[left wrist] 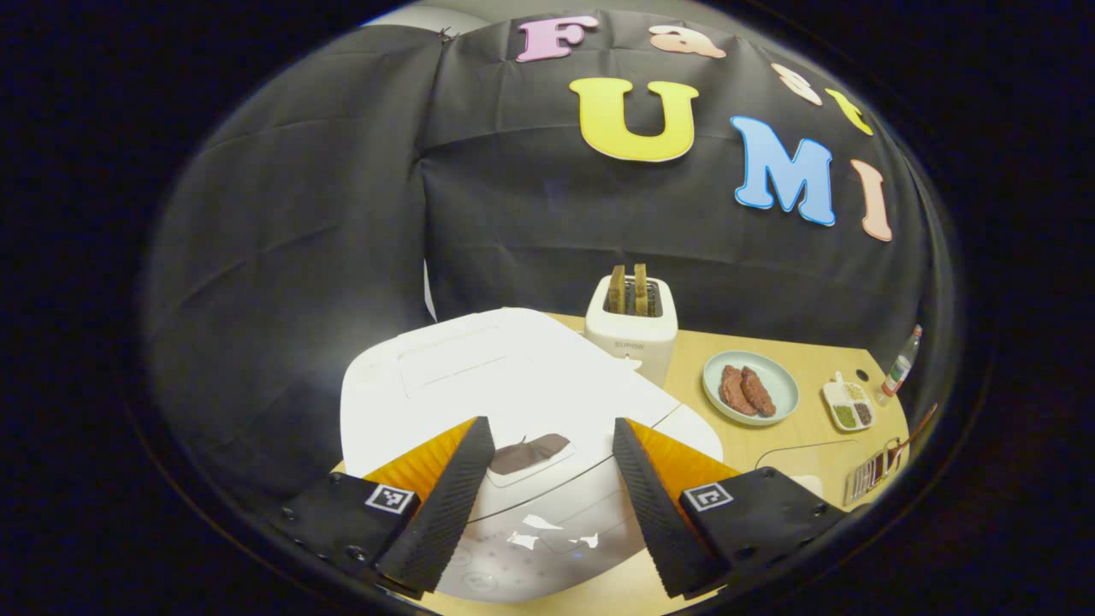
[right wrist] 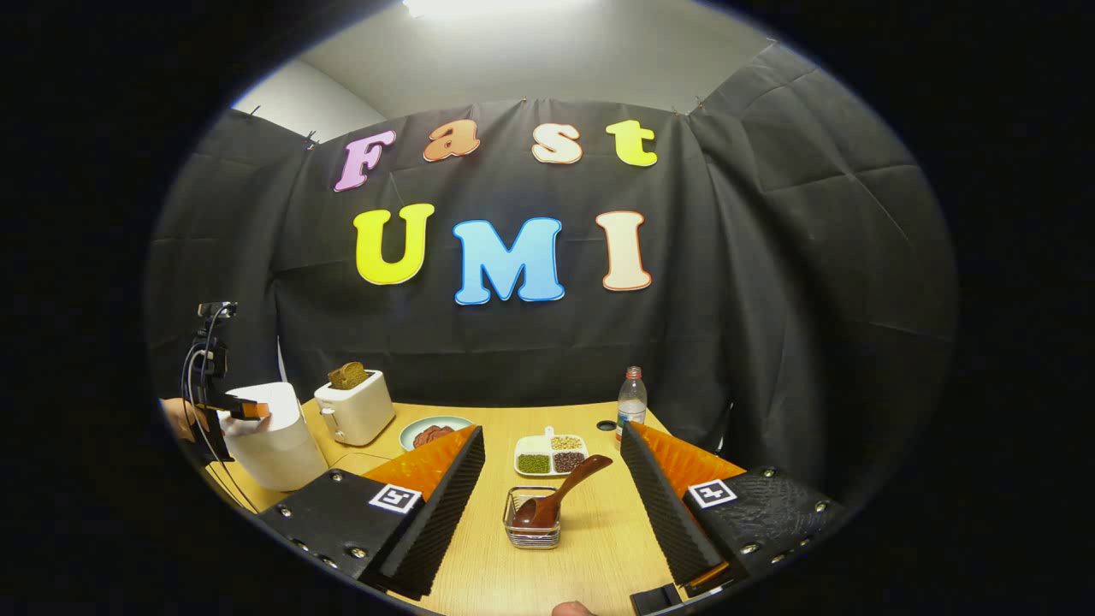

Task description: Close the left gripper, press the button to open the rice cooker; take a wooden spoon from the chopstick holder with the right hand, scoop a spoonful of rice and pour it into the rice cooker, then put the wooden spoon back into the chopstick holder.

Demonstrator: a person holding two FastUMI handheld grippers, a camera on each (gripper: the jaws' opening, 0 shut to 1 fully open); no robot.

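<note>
Cloth-walled recording booth with wooden table (right wrist: 590,522), toaster (right wrist: 353,411), rice cooker (right wrist: 269,441)

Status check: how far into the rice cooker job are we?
Nothing done yet: the rice cooker lid is down. In hand: the left tongs hover open over its lid, not yet closed for the press. Left: press the button, then the right tongs, open, take the wooden spoon from the chopstick holder, scoop, pour, return.

Rice cooker (left wrist: 522,411) front cut off by fingers, chopstick holder (left wrist: 871,473) small and blurred at edge
</note>
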